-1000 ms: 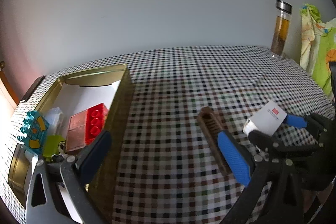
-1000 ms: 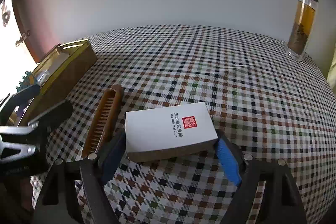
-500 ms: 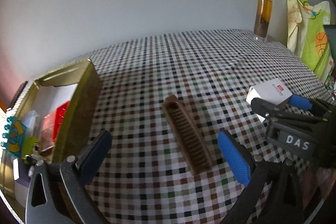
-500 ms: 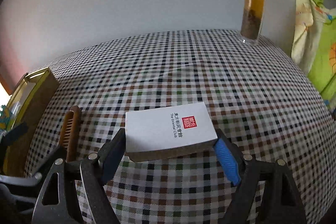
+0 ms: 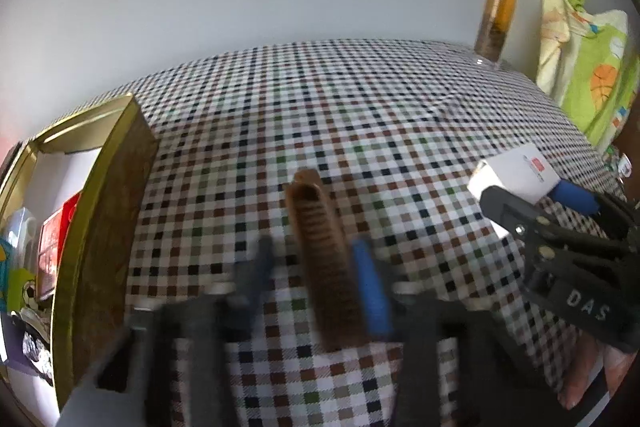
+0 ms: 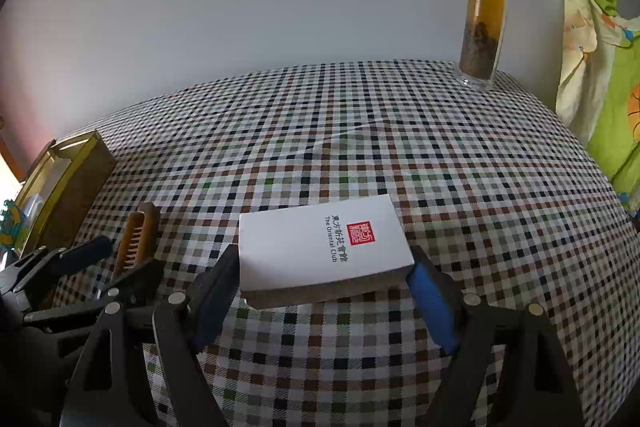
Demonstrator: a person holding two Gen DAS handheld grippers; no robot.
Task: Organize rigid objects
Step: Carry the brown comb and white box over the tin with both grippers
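A checked tablecloth (image 6: 400,131) covers the table. At its left edge sits an open gold tin (image 5: 112,211) holding toy bricks (image 5: 52,247). Far back stands a glass bottle (image 6: 482,23) of amber tea, beside a green patterned cloth (image 6: 600,67). The right gripper (image 6: 324,287) grips a white box (image 6: 320,247) by its two ends, jaws spread wide around it. The left gripper (image 5: 316,267) has just been closing, its blurred fingers now narrow around the brown comb (image 5: 320,227) lying on the cloth; whether they touch it I cannot tell.
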